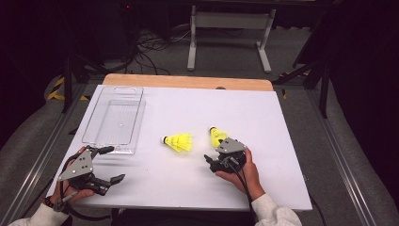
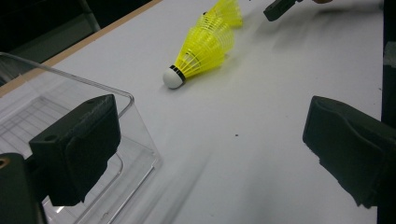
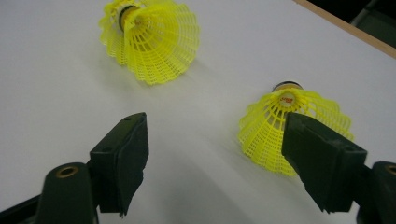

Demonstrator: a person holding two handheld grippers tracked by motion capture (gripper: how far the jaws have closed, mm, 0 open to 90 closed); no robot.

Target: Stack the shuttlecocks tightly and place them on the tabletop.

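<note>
Two yellow shuttlecocks lie near each other.

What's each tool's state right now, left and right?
Left tool: open, holding nothing, beside the clear tray.
Right tool: open, nothing gripped; one jaw overlaps the nearer yellow shuttlecock in its own view.

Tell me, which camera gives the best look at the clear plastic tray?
The high view: it shows the whole clear tray on the white table, with nothing in it. The left gripper view catches just one near corner behind a jaw. The right gripper view faces the yellow shuttlecocks.
</note>
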